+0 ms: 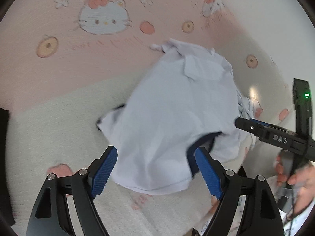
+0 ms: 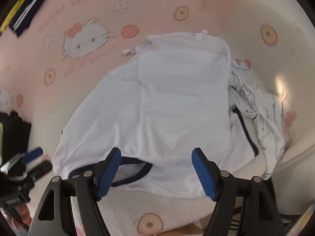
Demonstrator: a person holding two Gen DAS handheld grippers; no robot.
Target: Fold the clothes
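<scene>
From the left wrist view, a white, smooth-knit garment with dark navy trim [image 1: 169, 118] lies crumpled in a soft mound on a fuzzy pink-and-cream blanket printed with cartoon cat faces and round doughnut shapes [image 1: 59, 90]. The left gripper [image 1: 155, 175] hangs over the garment's near hem with its two black arms spread wide; its two blue ribbed pads [image 1: 103, 174] stand on either side of the cloth without pressing it, so nothing is held. At the right edge the right gripper [image 1: 242, 123] reaches in, a black bar with raised lettering, carried by a hand [image 1: 295, 179]. Two cat faces show on the blanket here.

From the right wrist view, the same white garment [image 2: 167, 106] spreads flatter, one navy-edged opening curling at its near edge. The right gripper [image 2: 155, 173] stands wide open above that edge, gripping nothing. A second, thin white printed cloth [image 2: 261, 122] lies bunched just beside the garment on the right. The left gripper [image 2: 35, 161] shows blurred at the lower left. One dark striped garment [image 2: 27, 15] lies at the top left corner.
</scene>
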